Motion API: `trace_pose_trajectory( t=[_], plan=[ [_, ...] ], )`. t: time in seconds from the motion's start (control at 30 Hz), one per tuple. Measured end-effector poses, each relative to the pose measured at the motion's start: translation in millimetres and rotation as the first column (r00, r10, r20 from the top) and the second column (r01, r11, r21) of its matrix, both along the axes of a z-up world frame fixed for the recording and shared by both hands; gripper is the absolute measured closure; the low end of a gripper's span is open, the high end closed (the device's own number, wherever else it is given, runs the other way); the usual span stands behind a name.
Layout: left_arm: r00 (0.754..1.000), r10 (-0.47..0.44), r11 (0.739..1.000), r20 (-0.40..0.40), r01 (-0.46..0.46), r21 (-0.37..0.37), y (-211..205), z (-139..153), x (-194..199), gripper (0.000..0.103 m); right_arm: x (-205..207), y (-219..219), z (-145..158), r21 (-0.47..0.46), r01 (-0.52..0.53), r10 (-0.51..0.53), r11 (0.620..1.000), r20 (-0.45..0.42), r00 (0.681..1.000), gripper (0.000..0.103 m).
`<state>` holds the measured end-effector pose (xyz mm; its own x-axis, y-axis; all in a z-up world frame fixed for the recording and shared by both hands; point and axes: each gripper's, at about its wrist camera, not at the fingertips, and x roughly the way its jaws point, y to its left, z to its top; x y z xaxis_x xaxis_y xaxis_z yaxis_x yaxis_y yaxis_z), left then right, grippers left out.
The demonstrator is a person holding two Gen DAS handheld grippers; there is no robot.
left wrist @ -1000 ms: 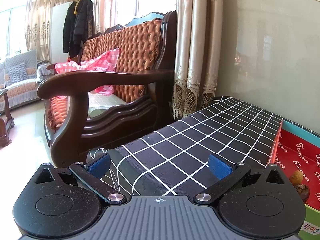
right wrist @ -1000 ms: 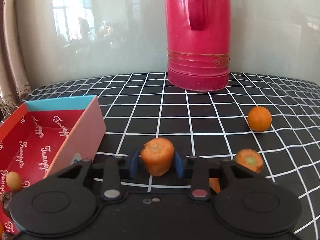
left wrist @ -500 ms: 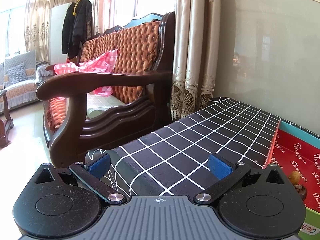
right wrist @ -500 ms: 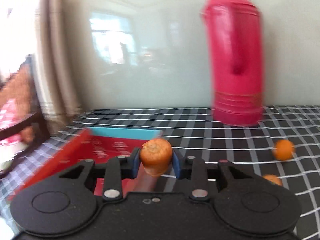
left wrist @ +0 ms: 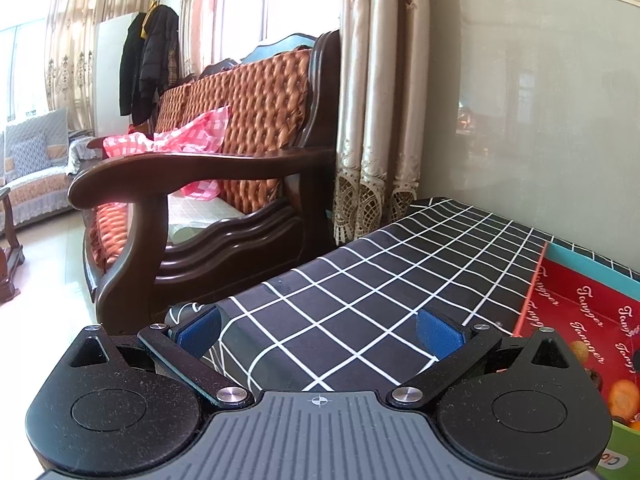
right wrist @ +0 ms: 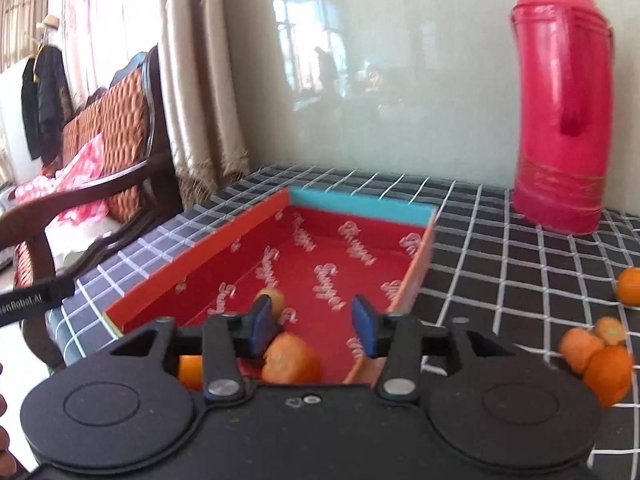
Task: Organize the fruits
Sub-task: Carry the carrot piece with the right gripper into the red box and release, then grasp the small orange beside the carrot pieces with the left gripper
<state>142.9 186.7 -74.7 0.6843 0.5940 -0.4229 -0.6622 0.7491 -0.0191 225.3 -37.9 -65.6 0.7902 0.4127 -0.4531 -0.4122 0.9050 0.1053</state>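
Right tongs (right wrist: 312, 324) wide open above red box (right wrist: 320, 264); carrot piece (right wrist: 290, 358) inside box; left tongs (left wrist: 318, 330) open, holding nothing, waiting over worktop (left wrist: 360, 280).

The desk (right wrist: 500, 256) is covered with a black cloth with white squares, and a red box (right wrist: 224, 248), a red bottle (right wrist: 560, 120) and orange pieces (right wrist: 600, 356) are set on it.

carrot chunk (right wrist: 290, 358) blurred, red box (left wrist: 580, 304) cut off at frame edge
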Motion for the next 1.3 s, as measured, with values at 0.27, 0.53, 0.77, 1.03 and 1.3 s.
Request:
trace_pose_trajectory(
  t=[0.27,0.53,0.77,1.03,1.3],
  plan=[
    [0.996,-0.084,0.995,0.036,0.082,0.049,-37,8,1,0.000,-7,-48,14,0.032,0.215,-0.216,0.976,0.045,0.975,0.021],
    [0.957,-0.280,0.952,0.071,0.267,0.147,-103,16,4,0.000,-15,-121,13,0.025,0.496,-0.496,0.868,0.016,0.868,0.016],
    [0.876,-0.478,0.871,0.071,0.462,0.166,-163,20,9,0.000,-37,-186,9,-0.026,0.677,-0.675,0.736,0.046,0.736,0.014],
    [0.763,-0.645,0.758,0.030,0.634,0.152,-234,15,22,0.000,-58,-225,5,-0.066,0.759,-0.753,0.648,0.094,0.651,0.007],
    [0.692,-0.721,0.685,-0.029,0.719,0.119,-285,0,38,0.000,-68,-247,-5,-0.108,0.800,-0.796,0.590,0.093,0.599,0.007]
  ],
)
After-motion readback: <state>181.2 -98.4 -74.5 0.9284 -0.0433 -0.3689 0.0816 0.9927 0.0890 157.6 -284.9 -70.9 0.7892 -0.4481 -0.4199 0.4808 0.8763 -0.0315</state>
